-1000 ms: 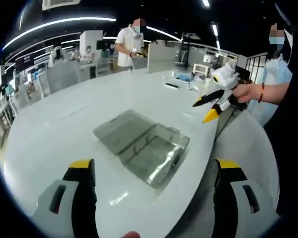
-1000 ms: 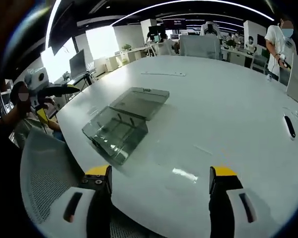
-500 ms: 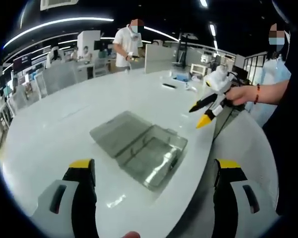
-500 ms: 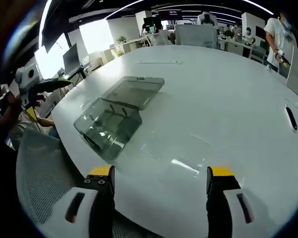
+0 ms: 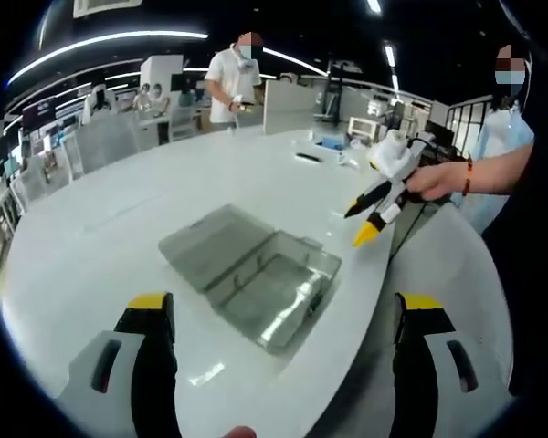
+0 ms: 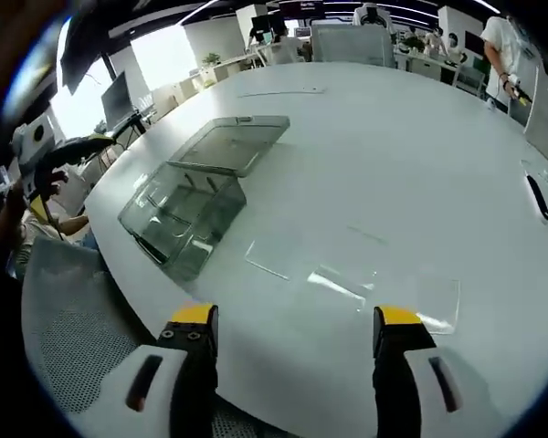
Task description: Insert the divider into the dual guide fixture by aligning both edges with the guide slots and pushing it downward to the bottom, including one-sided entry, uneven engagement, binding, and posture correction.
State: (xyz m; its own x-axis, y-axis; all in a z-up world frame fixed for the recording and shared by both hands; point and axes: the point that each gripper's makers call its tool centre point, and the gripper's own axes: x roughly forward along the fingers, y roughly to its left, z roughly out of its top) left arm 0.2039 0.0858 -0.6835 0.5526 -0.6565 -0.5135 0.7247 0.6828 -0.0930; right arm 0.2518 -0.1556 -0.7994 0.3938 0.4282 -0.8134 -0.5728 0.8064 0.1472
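While hovering wide open and empty, left hand-held gripper [image 5: 283, 319] and right hand-held gripper [image 6: 288, 328] grasping nothing; thin clear rectangular divider sheet [image 6: 352, 278] lying flat on white surface [image 6: 420, 164], apart from open transparent smoky plastic fixture box [image 6: 187, 196]; insertion seemingly not started, pickup pending.

- Table [image 6: 411, 164]: glossy white, w/ pale glare streaks.
- Open case [image 5: 256, 272]: smoky grey see-through plastic, lid & tray alike.
- Clear sheet [image 6: 356, 278], 12 o'clock of right gripper [image 6: 292, 333]: colourless, edges glinting.
- Both grippers: black jaws, yellow tips, white-grey bodies; same on left gripper [image 5: 283, 315].
- Chair [image 6: 82, 356] at 8 o'clock: grey mesh.
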